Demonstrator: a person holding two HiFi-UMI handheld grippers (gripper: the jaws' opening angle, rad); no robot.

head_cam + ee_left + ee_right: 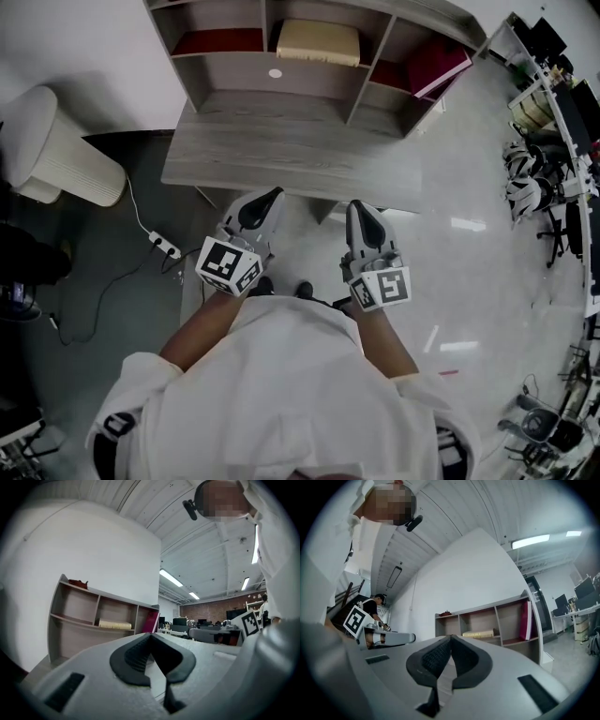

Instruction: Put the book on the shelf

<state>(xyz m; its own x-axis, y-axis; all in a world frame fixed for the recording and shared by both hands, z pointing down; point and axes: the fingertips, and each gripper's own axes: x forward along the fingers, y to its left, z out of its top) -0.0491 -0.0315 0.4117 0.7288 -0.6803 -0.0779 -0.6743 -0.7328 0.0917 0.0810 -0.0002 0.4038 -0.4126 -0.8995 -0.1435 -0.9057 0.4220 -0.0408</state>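
Bright, even overhead light fills the room, shadows are soft and faint, and the glossy floor (487,281) to the right of the shelf (225,75) carries white glare patches. Both gripper views are fisheye-bent with black corners. In them ceiling strip lights (171,578) glow above the shelf, which stays sharp while the near foreground is soft.

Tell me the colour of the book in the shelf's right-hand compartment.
The book is deep magenta-red, clearest in the head view.
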